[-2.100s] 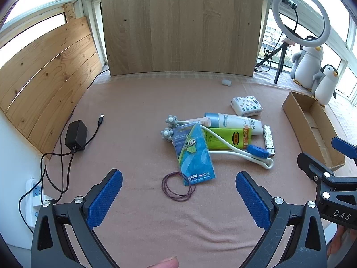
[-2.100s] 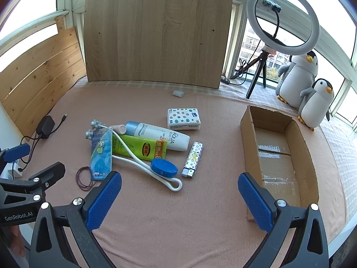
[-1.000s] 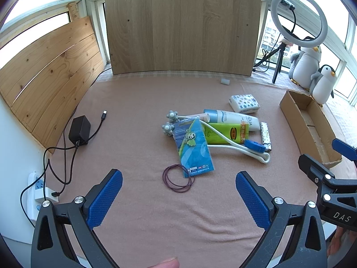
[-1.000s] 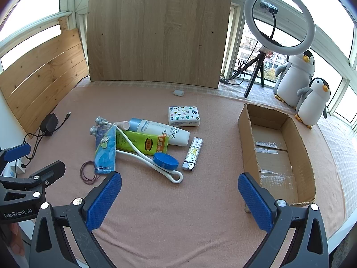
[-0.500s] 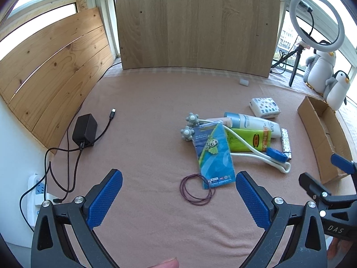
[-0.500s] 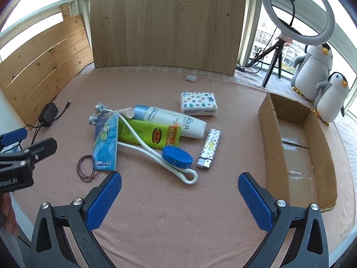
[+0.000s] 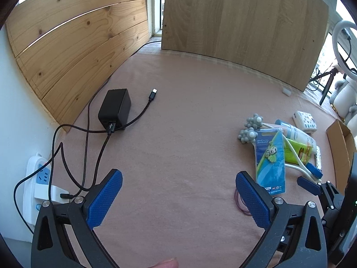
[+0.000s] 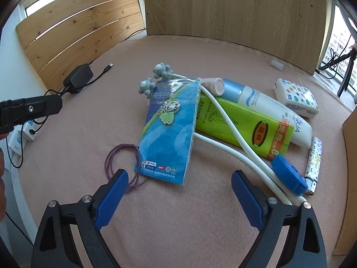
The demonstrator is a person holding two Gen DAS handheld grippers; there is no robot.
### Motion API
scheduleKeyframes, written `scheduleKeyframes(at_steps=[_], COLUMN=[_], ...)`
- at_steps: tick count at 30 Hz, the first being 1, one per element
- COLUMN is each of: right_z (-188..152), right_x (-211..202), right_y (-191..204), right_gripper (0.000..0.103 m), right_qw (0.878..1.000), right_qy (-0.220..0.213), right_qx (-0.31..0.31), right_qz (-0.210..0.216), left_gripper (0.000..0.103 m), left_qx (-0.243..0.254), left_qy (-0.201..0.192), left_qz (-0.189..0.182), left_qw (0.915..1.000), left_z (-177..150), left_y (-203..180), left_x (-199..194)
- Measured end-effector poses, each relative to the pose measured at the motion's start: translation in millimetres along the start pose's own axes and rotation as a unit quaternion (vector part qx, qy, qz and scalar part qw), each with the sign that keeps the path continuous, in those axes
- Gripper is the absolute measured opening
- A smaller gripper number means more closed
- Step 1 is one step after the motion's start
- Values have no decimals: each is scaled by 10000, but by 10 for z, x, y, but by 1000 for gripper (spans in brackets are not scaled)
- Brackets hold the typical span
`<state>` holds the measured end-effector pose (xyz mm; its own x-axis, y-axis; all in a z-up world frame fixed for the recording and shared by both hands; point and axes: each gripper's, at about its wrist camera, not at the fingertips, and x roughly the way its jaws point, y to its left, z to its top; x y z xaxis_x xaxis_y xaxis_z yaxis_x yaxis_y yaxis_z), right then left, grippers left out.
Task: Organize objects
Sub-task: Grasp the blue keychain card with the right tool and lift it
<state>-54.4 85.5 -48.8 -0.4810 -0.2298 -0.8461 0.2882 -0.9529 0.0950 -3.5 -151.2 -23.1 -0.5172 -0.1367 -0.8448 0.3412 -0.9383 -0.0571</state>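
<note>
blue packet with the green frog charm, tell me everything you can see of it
The blue packet is a flat, glossy rectangular card sleeve in clear plastic, lying face up on the pink cloth, long side running away from the right gripper. A green frog charm sits in its upper half; small logos line its near edge. Its far right edge overlaps the green tube and the white massager handle. The purple hair ties lie at its near left corner.

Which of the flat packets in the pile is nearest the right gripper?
The blue packet with the frog charm: its lower edge lies just ahead of the right gripper. The green packet lies farther back, under the white cord.
</note>
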Motion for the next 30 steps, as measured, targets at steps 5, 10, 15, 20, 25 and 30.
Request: scheduleKeyframes(at_steps=[5, 10, 15, 20, 25, 30], right_z=[84, 105, 66, -29, -140, -198], right_x=[61, 45, -50, -226, -358, -423], right_y=[-26, -25, -92, -26, 12, -22], right_gripper=[51, 26, 13, 6, 6, 4], right_qw=[9998, 9988, 9972, 9965, 9975, 9976], right_qy=[-4, 47, -26, -149, -249, -274], right_qx=[-30, -28, 45, -233, -326, -289], right_qz=[180, 489, 748, 786, 575, 564], left_gripper=[103, 103, 103, 103, 103, 103], left_qx=[-118, -105, 177, 310, 479, 683], left_qy=[140, 267, 455, 712, 688, 522], left_qz=[-162, -621, -1122, -1604, -1742, -1978], left_qw=[9997, 9977, 9925, 9840, 9811, 9765], left_z=[1, 85, 106, 55, 88, 135], left_y=[54, -143, -508, -841, -1070, -1223], left_x=[94, 178, 361, 496, 418, 297])
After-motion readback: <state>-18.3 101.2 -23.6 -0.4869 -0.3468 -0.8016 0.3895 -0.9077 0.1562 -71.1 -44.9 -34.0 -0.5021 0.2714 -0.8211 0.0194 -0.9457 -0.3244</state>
